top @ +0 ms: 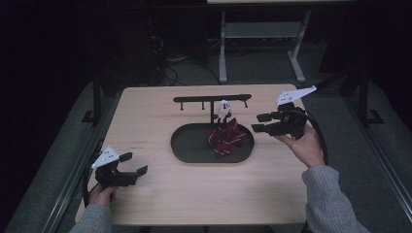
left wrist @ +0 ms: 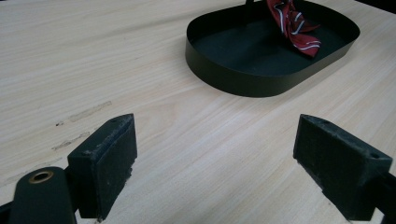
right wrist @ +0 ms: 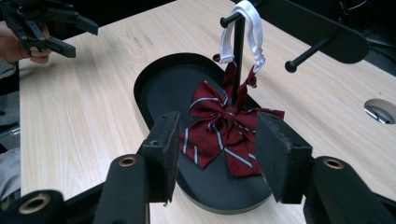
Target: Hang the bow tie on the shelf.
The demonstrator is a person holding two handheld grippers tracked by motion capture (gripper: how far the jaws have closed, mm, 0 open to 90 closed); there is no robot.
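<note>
— Bow tie (right wrist: 224, 133)?
— Hung by its white strap (right wrist: 247, 32) on the stand's peg (top: 212, 100), drooping into the black tray (top: 189, 148) mid-counter — looks placed.
— Claws?
— Right claw (top: 258, 123) apart, empty, just beside tray. Left claw (top: 133, 163) wide apart near front-left corner. Probably little left.

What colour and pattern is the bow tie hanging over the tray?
Dark red with thin white stripes; the bow tie shows best in the right gripper view.
</note>
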